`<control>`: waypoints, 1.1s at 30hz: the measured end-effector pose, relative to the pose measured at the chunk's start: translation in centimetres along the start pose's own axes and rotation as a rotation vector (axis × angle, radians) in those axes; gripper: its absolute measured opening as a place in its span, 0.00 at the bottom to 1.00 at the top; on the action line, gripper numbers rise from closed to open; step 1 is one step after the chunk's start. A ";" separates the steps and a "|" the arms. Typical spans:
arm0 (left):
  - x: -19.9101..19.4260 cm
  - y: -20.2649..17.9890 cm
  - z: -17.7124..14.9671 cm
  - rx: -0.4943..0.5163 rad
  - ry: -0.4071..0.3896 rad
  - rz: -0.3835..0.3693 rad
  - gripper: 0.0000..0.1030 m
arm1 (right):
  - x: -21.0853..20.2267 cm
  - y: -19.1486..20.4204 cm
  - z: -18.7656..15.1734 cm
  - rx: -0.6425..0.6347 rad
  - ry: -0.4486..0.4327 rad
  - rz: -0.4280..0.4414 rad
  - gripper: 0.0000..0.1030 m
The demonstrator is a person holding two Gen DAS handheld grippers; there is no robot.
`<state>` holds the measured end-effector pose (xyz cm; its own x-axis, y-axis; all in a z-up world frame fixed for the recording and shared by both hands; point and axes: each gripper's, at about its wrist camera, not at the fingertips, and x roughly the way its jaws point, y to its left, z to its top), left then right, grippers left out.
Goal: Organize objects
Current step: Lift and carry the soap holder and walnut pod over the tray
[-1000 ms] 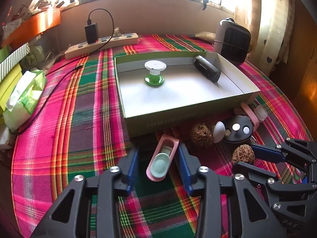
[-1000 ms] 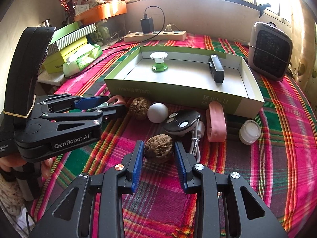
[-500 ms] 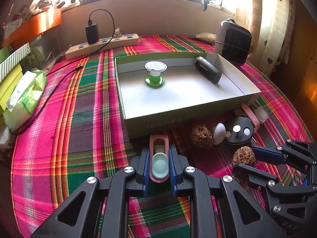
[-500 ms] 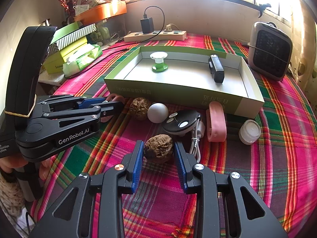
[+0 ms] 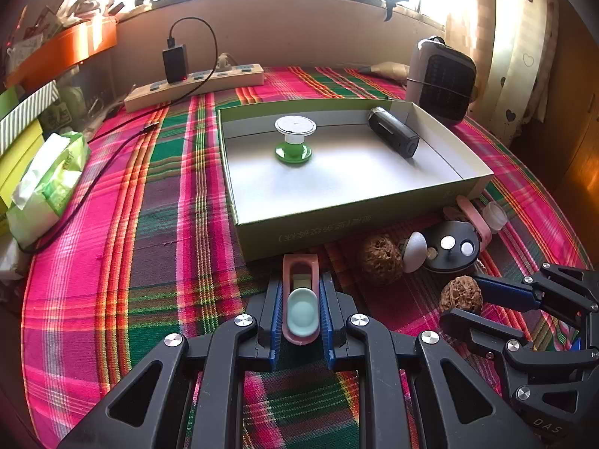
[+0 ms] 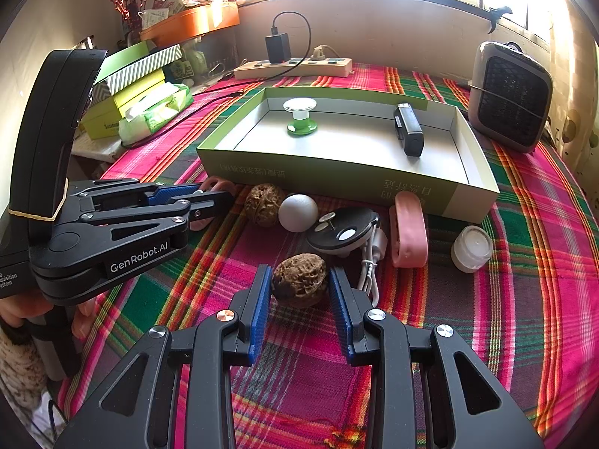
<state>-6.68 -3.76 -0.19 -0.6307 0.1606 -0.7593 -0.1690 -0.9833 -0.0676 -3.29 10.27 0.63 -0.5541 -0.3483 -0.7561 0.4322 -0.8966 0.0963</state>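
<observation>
The left gripper (image 5: pixel 301 316) was closed tight on a pink oblong case (image 5: pixel 300 295) with a pale green insert, both blue pads pressed flat against its long sides. The case lay on the plaid cloth (image 5: pixel 149 232) just in front of the near wall of the green tray (image 5: pixel 337 228), pointing toward it.

The right gripper (image 6: pixel 300 292) stood partly open around a wrinkled walnut (image 6: pixel 299 278). The left pad touched the nut, while the right one appeared to sit at its edge, and the nut rested on the cloth. I could not tell whether the grip was firm.

Just beyond lay a row of loose things along the tray's near wall: a second walnut (image 6: pixel 265 204) touching a white ball (image 6: pixel 297 212), then a black round disc (image 6: pixel 342 232) with silver spots, a second pink case (image 6: pixel 409 234) and a small white jar (image 6: pixel 471 249).

Inside the tray stood a green-based spool (image 6: pixel 300 116) with a white top, well apart from a black rectangular gadget (image 6: pixel 409 134) lying near the right wall.

Farther back were a power strip (image 6: pixel 295 67) with a black charger plugged in, and a small heater (image 6: pixel 511 95) at the right.

Only the right wrist view showed a white cable (image 6: pixel 370 258) beside the disc, the person's fingers (image 6: pixel 80 318) under the left gripper's body, and stacked green boxes (image 6: pixel 123 101) at the left. Only the left wrist view showed the case's green insert.
</observation>
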 end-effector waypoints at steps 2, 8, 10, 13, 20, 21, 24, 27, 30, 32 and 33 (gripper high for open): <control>0.0 0.0 0.0 -0.001 0.000 0.001 0.15 | 0.0 0.0 0.0 0.000 0.000 0.000 0.32; -0.2 -0.1 0.0 0.005 0.001 0.007 0.15 | 0.0 0.0 0.0 -0.001 -0.003 0.000 0.32; -0.4 -0.2 0.0 0.009 -0.002 0.009 0.15 | -0.2 0.0 0.0 -0.003 -0.010 0.003 0.32; -0.8 -0.3 0.1 0.007 -0.010 0.003 0.15 | -0.3 0.1 0.1 -0.006 -0.014 0.005 0.32; -2.3 -0.8 0.6 0.013 -0.038 0.001 0.15 | -0.9 0.1 0.6 -0.005 -0.036 0.018 0.32; -2.4 -0.9 0.7 0.016 -0.042 0.001 0.15 | -1.0 0.0 0.6 -0.001 -0.039 0.020 0.32; -2.9 -1.1 1.0 0.018 -0.052 -0.002 0.15 | -1.4 -0.2 0.9 -0.001 -0.049 0.017 0.32; -3.2 -1.3 1.3 0.021 -0.062 -0.004 0.15 | -1.8 -0.3 1.1 0.001 -0.063 0.021 0.32; -3.5 -1.5 1.6 0.025 -0.070 -0.005 0.15 | -2.1 -0.5 1.5 -0.001 -0.075 0.017 0.32; -3.6 -1.7 1.8 0.025 -0.075 -0.009 0.15 | -2.2 -0.5 1.7 0.000 -0.079 0.017 0.32; -3.6 -1.7 1.9 0.024 -0.076 -0.010 0.15 | -2.3 -0.6 1.8 0.000 -0.082 0.017 0.32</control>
<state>-5.59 -2.55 3.90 -0.6843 0.1772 -0.7074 -0.1932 -0.9794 -0.0585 -3.53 11.09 3.48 -0.6030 -0.3845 -0.6989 0.4419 -0.8905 0.1086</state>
